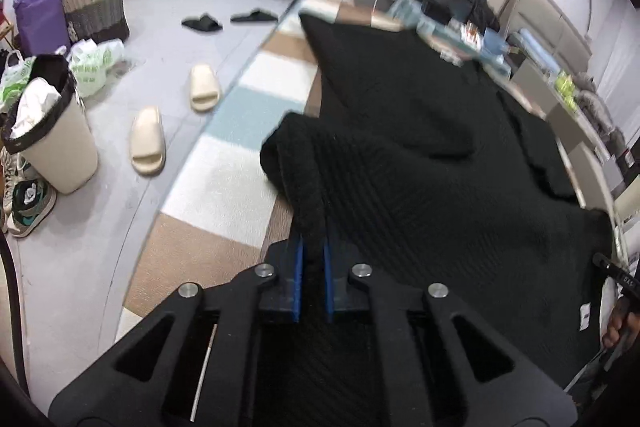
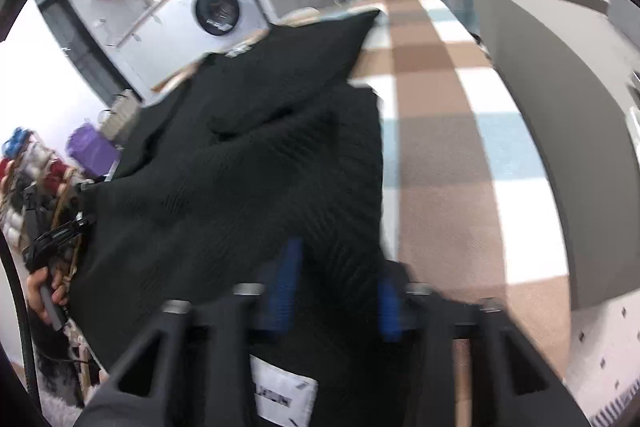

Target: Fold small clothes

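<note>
Our left tool (image 1: pixel 312 259) pinches the black ribbed knit garment (image 1: pixel 420 155); our right tool (image 2: pixel 336 291), blurred, grips its hem at lower centre

Black knit garment (image 1: pixel 420 155) on checkered mat (image 1: pixel 224 179)

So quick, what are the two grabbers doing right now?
Left gripper: shut on a fold of the black knit.
Right gripper: jaws apart with the knit between them; too blurred to tell if they grip it.

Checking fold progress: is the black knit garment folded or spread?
Mostly spread: black knit garment covers the checked mat, only one edge bunched up.
</note>
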Demonstrator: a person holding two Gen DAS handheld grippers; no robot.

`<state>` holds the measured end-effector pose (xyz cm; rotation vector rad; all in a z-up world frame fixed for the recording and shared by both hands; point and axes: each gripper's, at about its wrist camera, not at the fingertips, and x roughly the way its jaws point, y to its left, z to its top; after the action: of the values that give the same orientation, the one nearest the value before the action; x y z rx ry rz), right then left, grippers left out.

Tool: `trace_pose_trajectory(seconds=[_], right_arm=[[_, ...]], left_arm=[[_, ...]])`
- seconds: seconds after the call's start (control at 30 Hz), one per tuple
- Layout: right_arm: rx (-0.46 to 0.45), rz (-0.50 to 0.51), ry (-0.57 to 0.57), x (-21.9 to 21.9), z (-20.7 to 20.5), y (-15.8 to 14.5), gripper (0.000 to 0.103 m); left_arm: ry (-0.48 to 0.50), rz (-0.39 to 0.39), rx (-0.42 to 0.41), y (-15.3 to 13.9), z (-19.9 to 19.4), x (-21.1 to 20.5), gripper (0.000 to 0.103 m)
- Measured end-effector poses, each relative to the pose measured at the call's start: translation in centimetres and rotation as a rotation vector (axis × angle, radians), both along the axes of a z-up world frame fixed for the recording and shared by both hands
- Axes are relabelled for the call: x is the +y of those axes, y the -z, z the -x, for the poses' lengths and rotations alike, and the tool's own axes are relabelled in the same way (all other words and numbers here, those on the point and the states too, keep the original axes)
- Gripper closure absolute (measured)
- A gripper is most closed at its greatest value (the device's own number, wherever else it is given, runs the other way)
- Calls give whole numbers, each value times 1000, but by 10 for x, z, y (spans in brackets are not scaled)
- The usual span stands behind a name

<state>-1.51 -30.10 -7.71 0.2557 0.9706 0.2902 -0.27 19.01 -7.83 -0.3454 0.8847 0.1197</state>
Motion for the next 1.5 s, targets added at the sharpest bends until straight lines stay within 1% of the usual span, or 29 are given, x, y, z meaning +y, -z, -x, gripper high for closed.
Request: trace_pose_trajectory(seconds=[0.03, 0.1, 0.13, 0.2, 0.23, 0.37, 0.43, 0.5, 0.6, 0.7, 0.77, 0.8, 0.87, 0.97, 1.07, 1.2, 1.27, 1.33, 1.37, 1.4, 1.43, 1.47, 1.5], right_arm=[[-43, -18, -16, 2, 3, -6, 96], [-120, -48, -17, 2, 11, -19, 97], [-167, -76, -13, 0, 15, -26, 98], [-224, -101, -2, -2, 19, -38, 98], [-255, -130, 1, -4, 23, -43, 98], [-294, -201, -50, -7, 38, -53, 99], [-318, -239, -70, -13, 49, -58, 99], [-344, -299, -92, -20, 62, -61, 99], [-370, -366, -105, -27, 79, -64, 99], [-384, -421, -118, -35, 94, -66, 99], [-381, -450, -129, -39, 99, -66, 99], [-379, -448, -124, -41, 100, -66, 99], [-361, -407, -97, -40, 97, -67, 99], [-338, -361, -58, -34, 84, -69, 99], [-302, -300, 2, -28, 62, -69, 99], [-237, -226, 78, -17, 20, -64, 99], [-212, -211, 99, -13, 2, -59, 99], [-182, -174, 122, -9, -12, -52, 99], [-157, -140, 137, -7, -20, -46, 99], [-136, -103, 151, -5, -24, -41, 95], [-93, -52, 170, -5, -29, -33, 90], [-70, -19, 173, -6, -30, -29, 89], [-66, -2, 169, -8, -28, -27, 83]], left_arm=[[-4, 6, -29, -6, 4, 0, 98], [-14, 24, -98, -22, 11, 3, 98], [-16, 29, -118, -29, 16, 3, 98], [-17, 31, -169, -45, 22, 2, 99], [-15, 28, -192, -52, 25, 1, 99], [-12, 42, -264, -74, 46, -1, 99], [-10, 26, -299, -82, 60, -2, 99], [-33, 40, -319, -86, 75, 2, 99], [-73, 82, -338, -88, 98, 9, 99], [-113, 87, -344, -89, 120, 15, 99], [-123, 99, -342, -89, 130, 18, 99], [-123, 96, -335, -89, 132, 20, 99], [-116, 89, -322, -89, 133, 21, 99], [-94, 73, -287, -85, 113, 24, 99], [-74, 65, -245, -78, 74, 29, 99], [-56, 60, -188, -64, 19, 36, 99], [-57, 37, -139, -53, -7, 37, 99], [-55, 52, -84, -36, -30, 39, 98], [-58, 52, -60, -29, -37, 40, 98], [-60, 55, -40, -22, -43, 40, 98], [-74, 58, -23, -16, -46, 41, 96], [-78, 65, -16, -13, -45, 43, 93], [-78, 72, -12, -10, -45, 44, 84]])
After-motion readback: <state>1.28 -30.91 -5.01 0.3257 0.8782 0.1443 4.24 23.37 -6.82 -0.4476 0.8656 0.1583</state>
